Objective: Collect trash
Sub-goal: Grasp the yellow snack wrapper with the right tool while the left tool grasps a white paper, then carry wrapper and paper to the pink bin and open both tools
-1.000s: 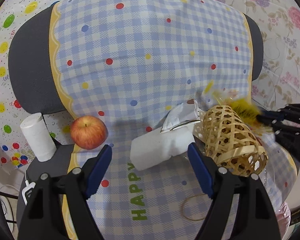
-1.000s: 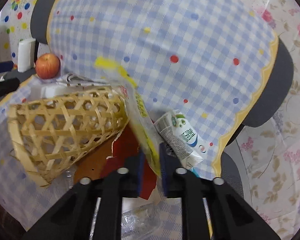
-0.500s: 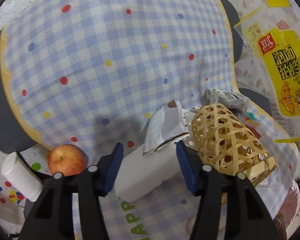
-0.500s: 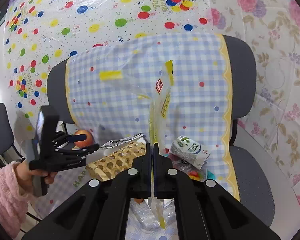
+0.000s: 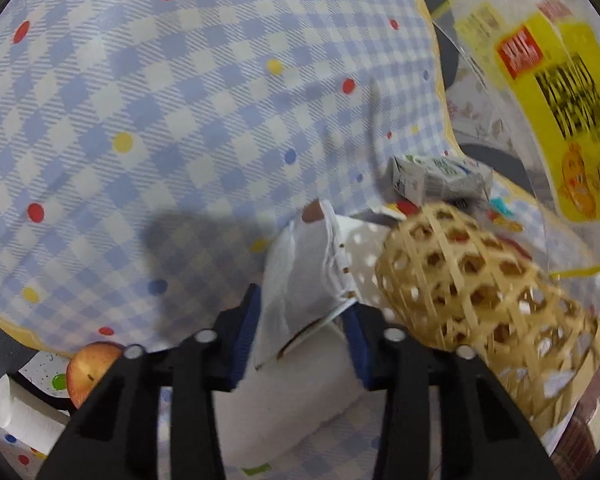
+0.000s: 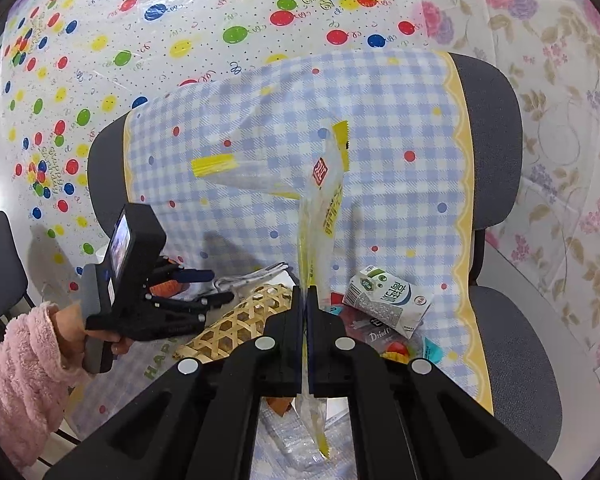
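The clear yellow-printed snack wrapper [image 6: 324, 200] is already off the chair: the right gripper [image 6: 305, 320] has its jaws pinched flat on the wrapper's lower part, and the bag hangs up in the air above the woven bamboo basket [image 6: 236, 324]. The next piece, a torn white wrapper [image 5: 300, 280], lies just left of that basket, partly on a white roll of paper [image 5: 292, 400]. The left gripper [image 5: 300, 340] straddles it; its jaws have just been closing and now stand narrow, blue pads at the wrapper's edges, though whether they press on it yet I cannot tell (the view is blurred there).

So one piece is picked up and a second is about to be taken. Left over, behind the basket, are a milk carton [image 6: 388, 300] and some coloured packets [image 6: 380, 336]. An apple [image 5: 90, 372], well to the basket's left, is probably not trash. No bin shows in either view, so nothing appears binned yet.
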A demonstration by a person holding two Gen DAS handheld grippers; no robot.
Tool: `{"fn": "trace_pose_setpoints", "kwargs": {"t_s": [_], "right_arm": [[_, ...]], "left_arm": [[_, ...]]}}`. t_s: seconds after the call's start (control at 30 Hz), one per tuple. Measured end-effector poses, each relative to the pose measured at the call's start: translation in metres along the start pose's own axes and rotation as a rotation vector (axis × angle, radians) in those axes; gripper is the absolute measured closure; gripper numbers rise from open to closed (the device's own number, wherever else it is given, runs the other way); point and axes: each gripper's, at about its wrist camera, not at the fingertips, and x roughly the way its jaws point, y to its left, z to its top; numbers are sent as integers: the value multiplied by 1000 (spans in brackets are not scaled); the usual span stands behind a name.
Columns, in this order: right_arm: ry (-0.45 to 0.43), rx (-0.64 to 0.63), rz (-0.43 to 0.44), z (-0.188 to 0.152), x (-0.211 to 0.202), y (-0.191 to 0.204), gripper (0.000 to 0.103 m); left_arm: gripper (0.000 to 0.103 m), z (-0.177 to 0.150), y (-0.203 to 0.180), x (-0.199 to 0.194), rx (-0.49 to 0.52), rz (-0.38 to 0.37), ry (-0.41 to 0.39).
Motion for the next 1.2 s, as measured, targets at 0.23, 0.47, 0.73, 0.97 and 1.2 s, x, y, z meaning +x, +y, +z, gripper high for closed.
{"fn": "trace_pose_setpoints", "kwargs": {"t_s": [0.23,0.47,0.73,0.97,1.2], "right_arm": [[-51,24,-21,-3,-21,-5,101],[-92,62,-53,-7,-51,-7,101],[-53,109,-70,-44,-79,-4,101],[-13,144,-97,-91,-110,-13,101],[-19,181,-155,-132,-154,-25,101]], "left_arm": [[102,17,26,-61,-165,30,-163],[102,14,-3,-172,-236,102,-377],[102,-29,-74,-191,-251,133,-359],[102,-65,-135,-194,-227,43,-332],[102,-93,-198,-194,-176,-59,-320]]}}
